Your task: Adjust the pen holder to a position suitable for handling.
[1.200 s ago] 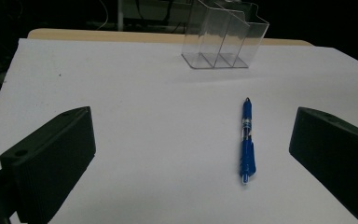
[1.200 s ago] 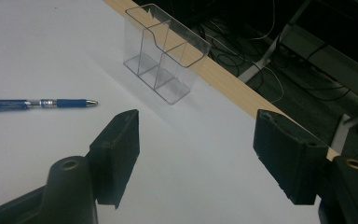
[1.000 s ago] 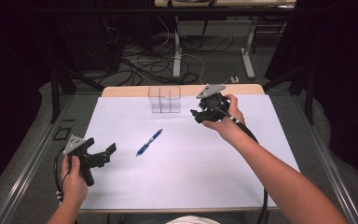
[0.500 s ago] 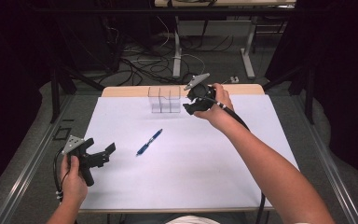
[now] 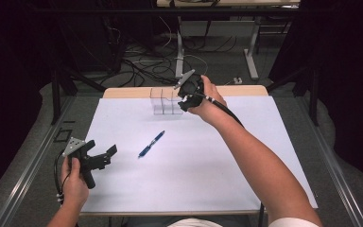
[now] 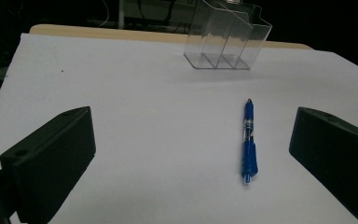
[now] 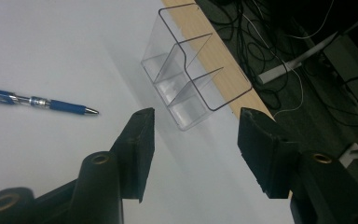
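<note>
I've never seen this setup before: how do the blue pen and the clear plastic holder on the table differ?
The pen is opaque blue and slim; the holder is see-through and boxy, split into compartments. The pen lies flat mid-sheet; the holder stands upright at the far edge, close before the right gripper. Both rest on the white sheet, neither one gripped.

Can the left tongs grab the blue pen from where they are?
Probably yes. The left tongs stand open and face the blue pen, which lies alone on the white table with nothing between them.
</note>
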`<state>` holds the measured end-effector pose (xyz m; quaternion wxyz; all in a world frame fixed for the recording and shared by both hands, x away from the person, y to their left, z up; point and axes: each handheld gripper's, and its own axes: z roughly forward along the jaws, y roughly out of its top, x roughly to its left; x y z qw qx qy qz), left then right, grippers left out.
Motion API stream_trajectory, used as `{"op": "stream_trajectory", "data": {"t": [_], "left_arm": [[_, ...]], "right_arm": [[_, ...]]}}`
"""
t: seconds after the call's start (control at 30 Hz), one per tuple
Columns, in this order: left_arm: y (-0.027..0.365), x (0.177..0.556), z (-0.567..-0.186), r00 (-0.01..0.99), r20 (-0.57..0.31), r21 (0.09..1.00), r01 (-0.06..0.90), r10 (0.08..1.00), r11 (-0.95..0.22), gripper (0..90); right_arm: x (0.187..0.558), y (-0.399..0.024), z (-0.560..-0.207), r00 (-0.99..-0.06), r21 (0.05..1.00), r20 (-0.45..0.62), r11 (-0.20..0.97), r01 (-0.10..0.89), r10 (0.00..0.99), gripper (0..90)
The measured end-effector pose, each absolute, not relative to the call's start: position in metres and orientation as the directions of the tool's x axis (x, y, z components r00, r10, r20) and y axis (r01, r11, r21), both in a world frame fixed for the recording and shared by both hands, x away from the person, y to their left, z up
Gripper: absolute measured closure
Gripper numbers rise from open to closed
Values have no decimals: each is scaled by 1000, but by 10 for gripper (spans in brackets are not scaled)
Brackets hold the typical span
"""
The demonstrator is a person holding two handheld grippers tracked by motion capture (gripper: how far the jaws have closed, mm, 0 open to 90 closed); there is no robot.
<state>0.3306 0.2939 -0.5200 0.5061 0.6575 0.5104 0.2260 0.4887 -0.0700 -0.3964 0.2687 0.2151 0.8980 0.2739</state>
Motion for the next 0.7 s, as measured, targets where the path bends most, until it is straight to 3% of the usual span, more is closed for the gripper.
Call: {"op": "stream_trajectory", "data": {"t": [0.7], "left_arm": [[295,331,-522,374,-219,894,446,901,33,1]], "right_arm": [[511,-37,-417,-803,360,-542,932,46,249,471]]}}
